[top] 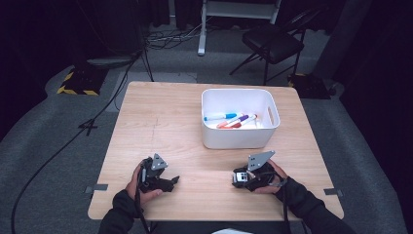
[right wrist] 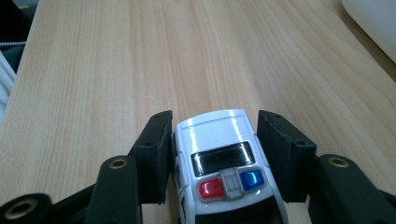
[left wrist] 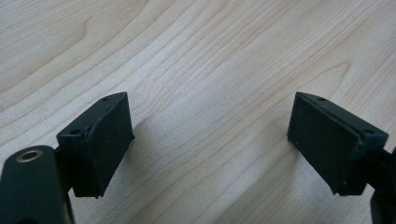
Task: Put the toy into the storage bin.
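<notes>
We see the desk (top: 170, 122) evenly lit from above while the floor around it sinks into near black. The high view is soft and grainy. In the right gripper view, glare streaks the toy car (right wrist: 219, 158) roof. In the left gripper view, soft shadows fall on sharp wood grain.

No text, label, brand, number or sign can be read anywhere. The toy police car (right wrist: 224, 161) between the pads of the right gripper (right wrist: 212, 154) carries dark marks low on its side by the left pad, too cut off to read. The markers (top: 233, 119) in the white bin (top: 265, 139), well beyond that gripper, are too small to show any print.
</notes>
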